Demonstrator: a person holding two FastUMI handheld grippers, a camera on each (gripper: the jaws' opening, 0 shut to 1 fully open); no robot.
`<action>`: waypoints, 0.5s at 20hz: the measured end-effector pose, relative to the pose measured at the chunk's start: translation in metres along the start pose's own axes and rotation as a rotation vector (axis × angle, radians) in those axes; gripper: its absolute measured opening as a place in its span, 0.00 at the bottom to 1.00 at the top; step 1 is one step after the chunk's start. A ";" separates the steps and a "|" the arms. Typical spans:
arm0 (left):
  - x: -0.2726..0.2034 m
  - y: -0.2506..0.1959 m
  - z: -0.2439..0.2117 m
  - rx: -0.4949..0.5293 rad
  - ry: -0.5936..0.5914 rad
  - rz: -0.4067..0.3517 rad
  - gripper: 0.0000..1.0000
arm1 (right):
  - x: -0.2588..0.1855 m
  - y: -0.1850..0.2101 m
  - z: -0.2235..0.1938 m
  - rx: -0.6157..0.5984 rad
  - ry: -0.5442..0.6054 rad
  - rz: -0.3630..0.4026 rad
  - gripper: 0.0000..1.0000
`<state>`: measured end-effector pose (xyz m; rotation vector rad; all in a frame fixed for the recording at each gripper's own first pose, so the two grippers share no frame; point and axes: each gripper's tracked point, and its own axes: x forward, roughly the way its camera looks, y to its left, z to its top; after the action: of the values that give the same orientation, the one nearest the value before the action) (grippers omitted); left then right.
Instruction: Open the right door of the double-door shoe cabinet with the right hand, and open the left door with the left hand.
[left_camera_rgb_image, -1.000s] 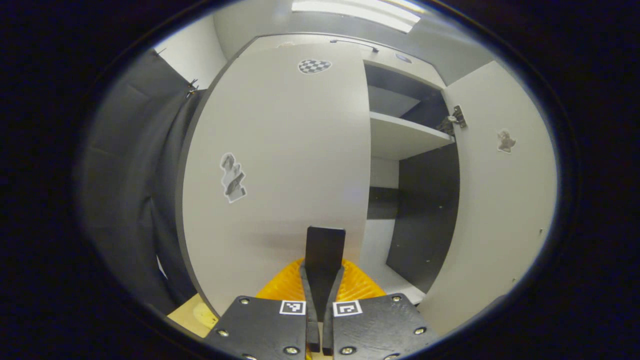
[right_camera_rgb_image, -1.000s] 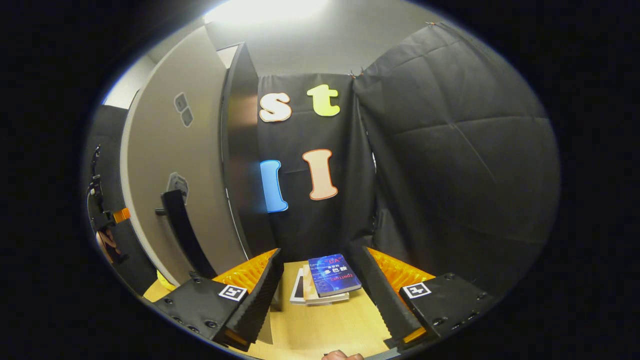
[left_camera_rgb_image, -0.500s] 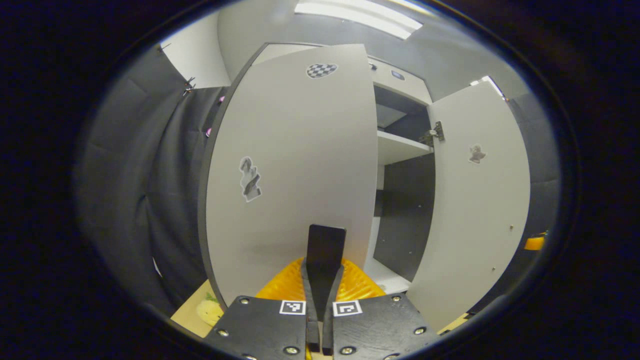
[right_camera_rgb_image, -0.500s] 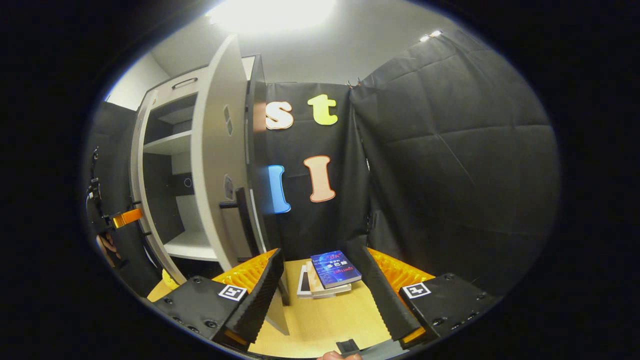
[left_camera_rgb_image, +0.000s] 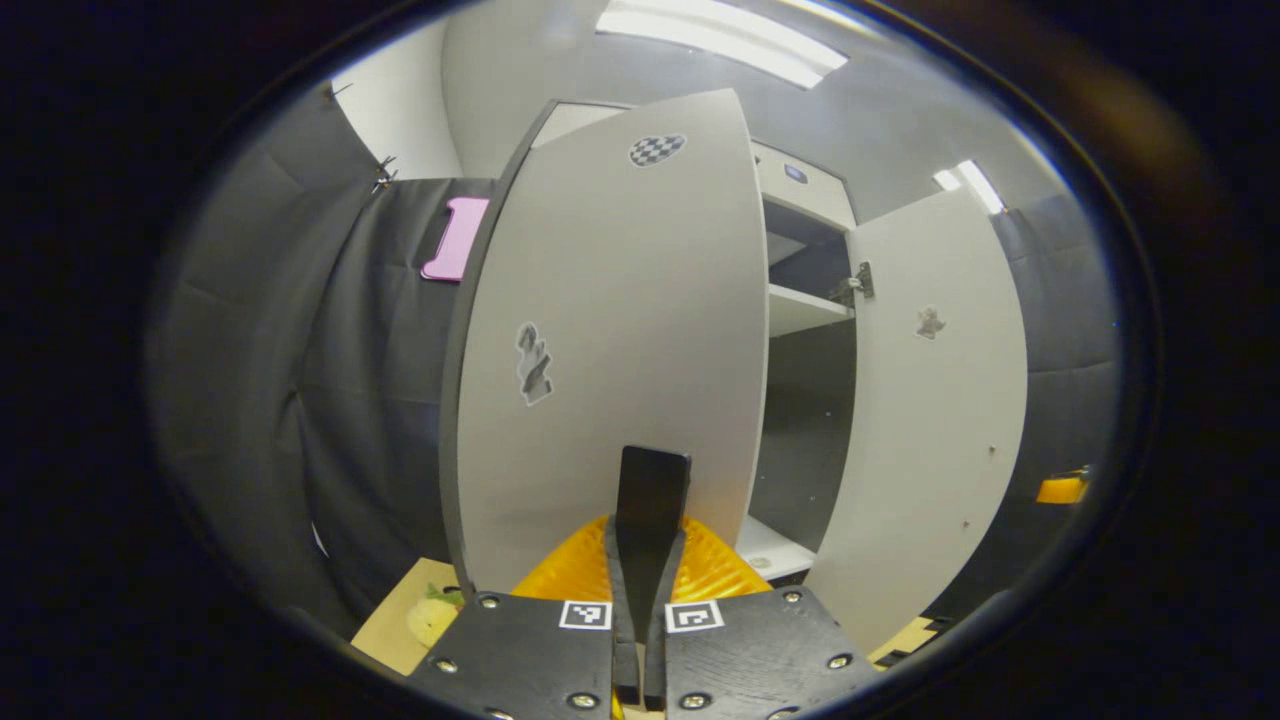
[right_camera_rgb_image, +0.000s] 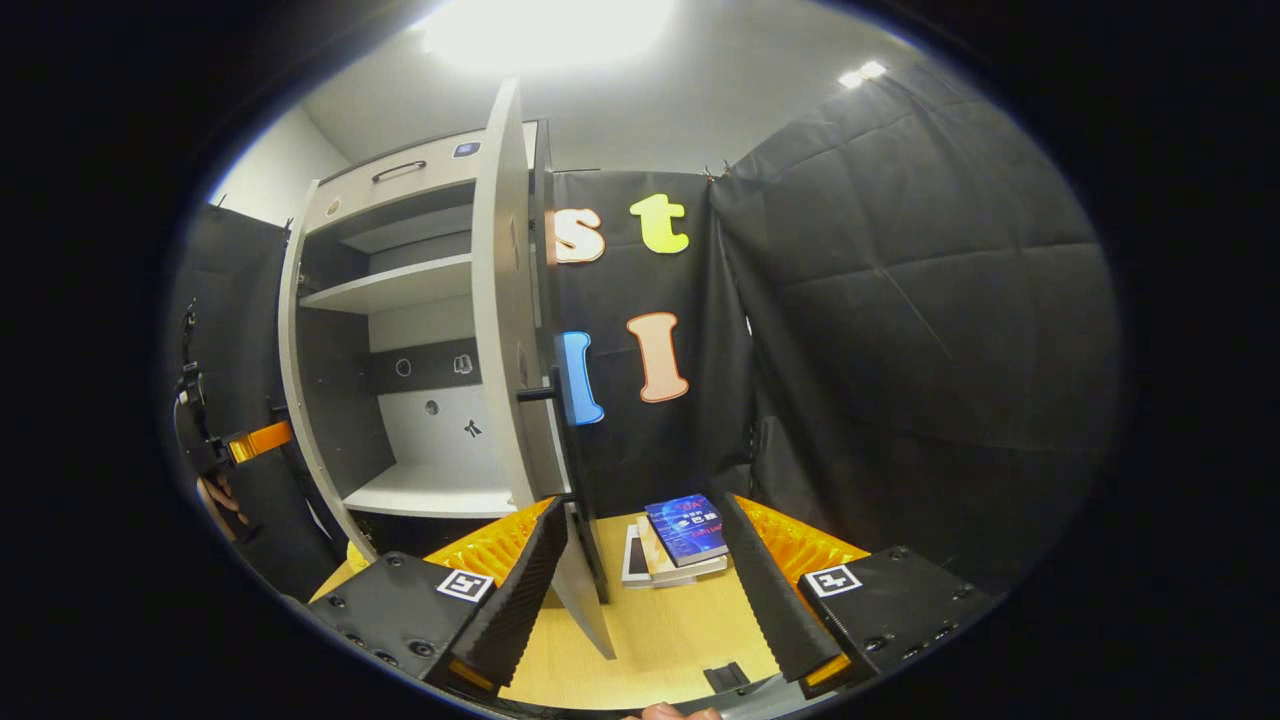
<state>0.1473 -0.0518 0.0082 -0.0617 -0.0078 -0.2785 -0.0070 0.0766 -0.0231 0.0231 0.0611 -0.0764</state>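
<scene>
While the left gripper (left_camera_rgb_image: 648, 560) had its fingers pinched on the upright black handle (left_camera_rgb_image: 652, 495) of the left door (left_camera_rgb_image: 610, 330), the door itself stood well swung out from the shoe cabinet (right_camera_rgb_image: 400, 290), its pale face turned almost square to the left gripper view. The handle rose straight up between the fingers, long axis vertical, directly ahead of them and held low on its length. Beyond the door's free edge the cabinet interior lay open, with a shelf (left_camera_rgb_image: 800, 308) in sight, and farther right stood the right door (left_camera_rgb_image: 935, 400), also swung wide.

In the right gripper view, the right gripper (right_camera_rgb_image: 640, 590) was spread wide and held nothing. The right door (right_camera_rgb_image: 500, 300) stood edge-on just left of its fingers, its handle (right_camera_rgb_image: 545, 392) sticking out toward the cloth wall, above and a little left of the gap. A stack of books (right_camera_rgb_image: 680, 535) lay on the wooden tabletop (right_camera_rgb_image: 650, 640) ahead of it.

My reading was that the right door's part was done and the left door nearly so. Whatever remained turned on the handle staying in line with the left fingers as the door swung about its hinge on the far left (the arc would carry it leftward and toward the holder), so the left hand, the only one in contact, would have to follow that curve.
</scene>
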 end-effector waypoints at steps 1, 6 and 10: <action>-0.002 0.002 0.000 0.000 0.003 -0.006 0.04 | -0.001 0.003 -0.001 0.005 0.003 0.004 0.91; -0.017 0.016 0.003 0.008 0.003 -0.023 0.05 | 0.004 0.022 0.000 -0.017 0.010 0.028 0.91; -0.027 0.020 0.001 0.047 0.014 -0.044 0.05 | -0.002 0.026 0.018 -0.092 -0.045 0.019 0.97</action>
<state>0.1269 -0.0247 0.0077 -0.0125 -0.0016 -0.3230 -0.0057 0.1023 -0.0047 -0.0703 0.0189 -0.0546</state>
